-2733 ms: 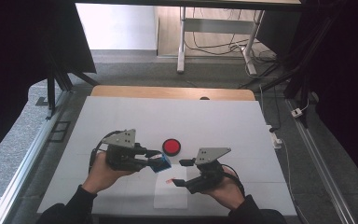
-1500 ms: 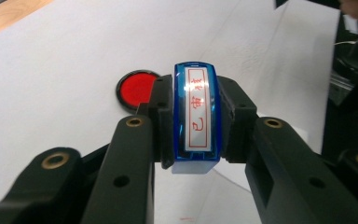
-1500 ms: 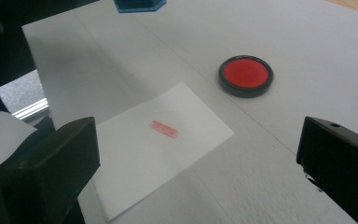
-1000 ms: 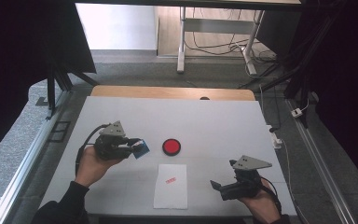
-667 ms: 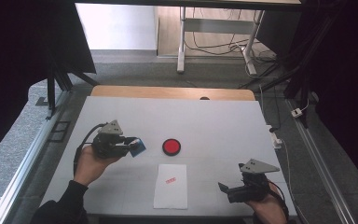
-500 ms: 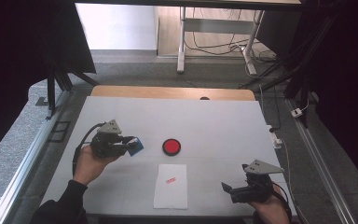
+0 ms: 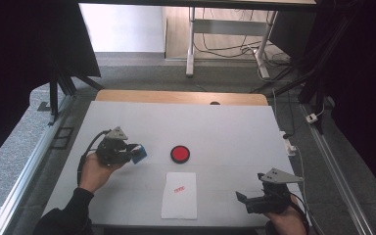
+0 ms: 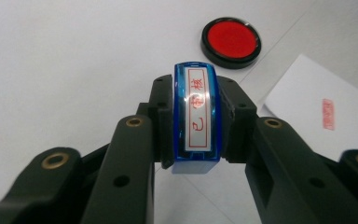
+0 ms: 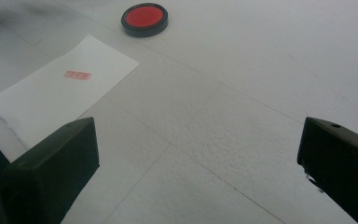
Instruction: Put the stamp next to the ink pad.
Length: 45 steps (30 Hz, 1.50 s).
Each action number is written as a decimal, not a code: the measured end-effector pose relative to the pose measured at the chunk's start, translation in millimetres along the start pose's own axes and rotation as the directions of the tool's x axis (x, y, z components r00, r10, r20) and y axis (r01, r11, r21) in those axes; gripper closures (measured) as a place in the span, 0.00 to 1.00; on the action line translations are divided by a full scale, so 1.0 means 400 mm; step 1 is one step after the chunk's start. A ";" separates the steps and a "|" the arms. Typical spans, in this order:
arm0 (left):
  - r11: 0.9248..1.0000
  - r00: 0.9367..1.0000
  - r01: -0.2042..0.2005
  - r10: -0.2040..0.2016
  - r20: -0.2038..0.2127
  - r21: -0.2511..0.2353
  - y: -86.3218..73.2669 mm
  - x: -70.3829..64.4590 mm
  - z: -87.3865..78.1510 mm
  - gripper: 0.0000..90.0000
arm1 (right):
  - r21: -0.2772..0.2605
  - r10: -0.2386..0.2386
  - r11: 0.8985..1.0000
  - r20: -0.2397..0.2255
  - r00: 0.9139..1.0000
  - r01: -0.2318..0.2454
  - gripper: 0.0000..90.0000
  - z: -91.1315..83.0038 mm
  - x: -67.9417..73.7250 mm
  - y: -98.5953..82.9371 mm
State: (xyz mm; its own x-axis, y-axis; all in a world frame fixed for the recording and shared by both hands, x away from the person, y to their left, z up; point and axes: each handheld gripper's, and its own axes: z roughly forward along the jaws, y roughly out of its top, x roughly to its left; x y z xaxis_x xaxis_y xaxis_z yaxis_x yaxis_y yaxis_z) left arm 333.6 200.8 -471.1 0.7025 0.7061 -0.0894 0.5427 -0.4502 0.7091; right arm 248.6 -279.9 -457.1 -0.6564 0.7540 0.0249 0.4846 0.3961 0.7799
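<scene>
My left gripper [image 7: 136, 152] [image 8: 196, 122] is shut on a blue stamp [image 8: 196, 116] [image 7: 139, 153] whose face shows red characters, held above the table left of the red ink pad [image 7: 179, 153] [image 8: 230, 41] [image 9: 145, 18]. A white paper sheet [image 7: 179, 195] [image 9: 65, 88] [image 8: 317, 112] with a red stamp mark [image 7: 178, 189] [image 9: 77, 74] lies near the front edge. At the front right corner my right gripper [image 7: 244, 201] [image 9: 196, 154] is open, jaws wide apart with nothing between them, pointing toward the sheet and the pad.
The white table top [image 7: 235, 132] has a wooden strip [image 7: 176, 97] along its far edge. A white power strip [image 7: 289, 144] hangs at the right edge. Dark curtains and metal rails flank the table; desk legs and cables stand beyond it.
My right gripper has drawn back from the sheet to the front right corner. My left gripper has carried the blue stamp leftward, away from the sheet, and now holds still.
</scene>
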 end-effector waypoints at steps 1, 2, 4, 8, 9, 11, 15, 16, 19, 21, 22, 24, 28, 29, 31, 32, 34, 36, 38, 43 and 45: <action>1.000 1.000 0.004 -0.004 0.001 0.008 -0.002 0.001 0.006 0.77 | 0.001 -0.001 1.000 -0.001 1.000 0.001 0.00 0.000 0.000 0.000; 1.000 1.000 0.001 -0.001 0.002 0.016 -0.004 0.001 0.009 0.77 | 0.002 -0.001 1.000 -0.002 1.000 0.001 0.00 0.000 0.000 0.000; 1.000 1.000 -0.004 0.004 -0.008 0.025 -0.007 0.001 0.016 0.77 | 0.003 -0.001 1.000 -0.001 1.000 0.001 0.00 0.001 0.000 0.000; 0.999 1.000 0.002 -0.001 -0.016 0.043 -0.014 0.007 0.027 0.77 | 0.008 -0.008 1.000 -0.002 1.000 0.008 0.00 0.002 0.002 0.000; 0.999 1.000 0.003 -0.003 -0.017 0.049 -0.016 0.010 0.030 0.77 | 0.010 -0.010 1.000 -0.002 1.000 0.010 0.00 0.002 0.002 0.001; 0.999 1.000 0.011 -0.010 -0.018 0.052 -0.020 0.015 0.036 0.77 | 0.012 -0.011 1.000 -0.003 1.000 0.011 0.00 0.002 0.002 0.001; 0.998 1.000 0.015 -0.014 -0.017 0.059 -0.026 0.021 0.045 0.77 | 0.014 -0.011 1.000 -0.006 1.000 0.011 0.00 0.003 0.002 0.001; 0.998 1.000 0.009 -0.008 -0.019 0.063 -0.026 0.020 0.047 0.77 | 0.015 -0.011 1.000 -0.006 1.000 0.011 0.00 0.003 0.002 0.001; 0.997 1.000 0.001 0.000 -0.016 0.072 -0.029 0.019 0.052 0.77 | 0.017 -0.014 1.000 -0.006 1.000 0.014 0.00 0.003 0.003 0.001; 0.997 1.000 -0.006 0.007 -0.014 0.081 -0.031 0.018 0.057 0.77 | 0.016 -0.014 1.000 -0.007 1.000 0.014 0.00 0.004 0.003 0.001; 0.996 1.000 -0.006 0.007 -0.011 0.090 -0.032 0.017 0.061 0.77 | 0.014 -0.012 1.000 -0.009 1.000 0.013 0.00 0.004 0.004 0.001; 0.994 1.000 -0.013 0.015 -0.016 0.110 -0.034 0.016 0.069 0.77 | 0.017 -0.017 1.000 -0.012 1.000 0.018 0.00 0.004 0.004 0.001; 0.992 1.000 -0.019 0.021 -0.017 0.124 -0.036 0.015 0.073 0.76 | 0.022 -0.026 0.999 -0.011 1.000 0.026 0.00 0.005 0.006 0.001; 0.992 1.000 -0.019 0.021 -0.018 0.126 -0.037 0.016 0.073 0.76 | 0.022 -0.026 0.999 -0.011 1.000 0.027 0.00 0.005 0.006 0.001; 0.992 1.000 -0.015 0.017 -0.014 0.128 -0.037 0.017 0.075 0.75 | 0.023 -0.027 0.999 -0.012 1.000 0.027 0.00 0.005 0.006 0.001; 0.992 1.000 -0.015 0.017 -0.017 0.127 -0.037 0.016 0.075 0.73 | 0.024 -0.027 0.999 -0.011 1.000 0.027 0.00 0.005 0.006 0.002; 0.993 1.000 -0.014 0.016 -0.017 0.121 -0.035 0.016 0.073 0.71 | 0.025 -0.030 0.999 -0.012 0.999 0.030 0.00 0.005 0.006 0.001; 0.993 1.000 -0.011 0.013 -0.012 0.116 -0.035 0.015 0.072 0.67 | 0.025 -0.030 0.999 -0.014 0.999 0.031 0.00 0.005 0.007 0.002; 0.993 1.000 -0.010 0.012 -0.011 0.115 -0.034 0.015 0.071 0.65 | 0.026 -0.031 0.999 -0.014 0.999 0.031 0.00 0.005 0.007 0.002; 0.996 1.000 0.002 -0.002 -0.006 0.091 -0.031 0.016 0.065 0.53 | 0.026 -0.033 0.999 -0.017 0.999 0.034 0.00 0.005 0.007 0.002; 0.997 1.000 0.012 -0.012 0.003 0.080 -0.029 0.016 0.060 0.47 | 0.026 -0.033 0.999 -0.018 0.999 0.033 0.00 0.005 0.007 0.002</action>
State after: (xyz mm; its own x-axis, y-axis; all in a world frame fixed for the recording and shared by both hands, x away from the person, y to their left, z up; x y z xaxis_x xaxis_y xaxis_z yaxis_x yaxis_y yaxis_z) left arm 342.9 197.5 -496.8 0.6974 0.7097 -0.0999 0.5860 -0.4844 0.6495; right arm 248.3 -276.6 -457.7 -0.6824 0.7309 0.0108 0.4774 0.4345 0.7637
